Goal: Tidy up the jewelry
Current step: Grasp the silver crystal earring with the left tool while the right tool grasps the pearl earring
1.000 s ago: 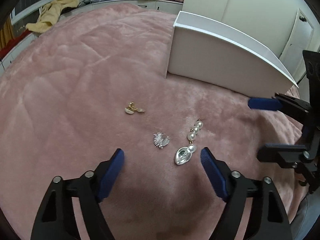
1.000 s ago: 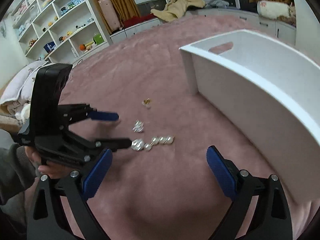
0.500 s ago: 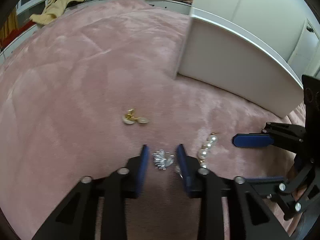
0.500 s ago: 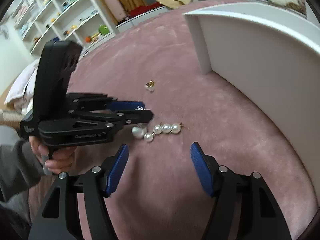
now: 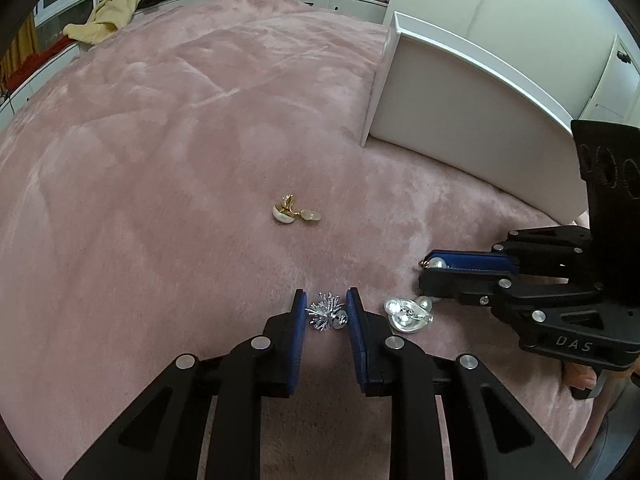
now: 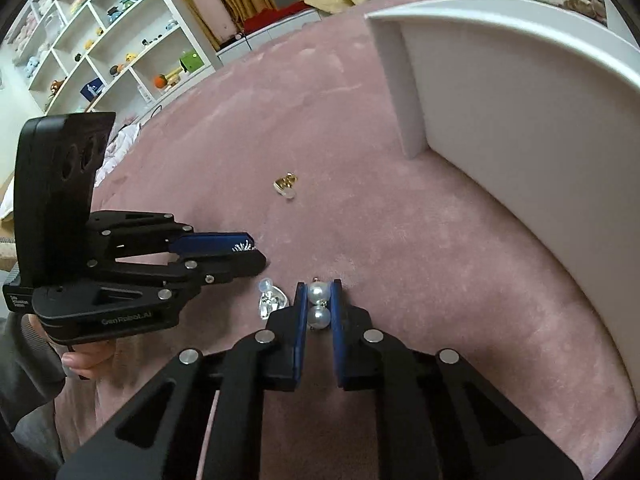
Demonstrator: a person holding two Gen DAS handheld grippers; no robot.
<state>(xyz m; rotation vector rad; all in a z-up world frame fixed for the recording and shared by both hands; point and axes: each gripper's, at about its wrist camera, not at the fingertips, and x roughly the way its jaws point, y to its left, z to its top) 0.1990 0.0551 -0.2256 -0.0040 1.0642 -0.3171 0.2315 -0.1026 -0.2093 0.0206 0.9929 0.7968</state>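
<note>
1. Silver metal, spiky in form, marks the nearest item: the silver brooch (image 5: 327, 311) is seen between the blue pads of the left gripper (image 5: 326, 310), whose jaws are drawn nearly together on it (both pads appear to touch it, though firm contact cannot be confirmed).
2. Just beside it, the pearl drop earring (image 6: 319, 304) is clamped by the right gripper (image 6: 319, 306); two pearls are pressed between the jaws, while its silver teardrop end (image 5: 408, 314) lies on the pink blanket (image 5: 160, 200).
3. Farther out, the gold earring (image 5: 294, 211) lies untouched and well apart from both grippers.
4. Beyond it, the white box (image 5: 460, 120) stands on the blanket; its inside is not shown.
5. Progress is judged early: two pieces are gripped but not lifted clear, one is left, and none can be seen stored.
6. Open blanket is available to the left and ahead. The two grippers sit close together, so a clash is possible on lifting; the box wall bounds movement on the right.
</note>
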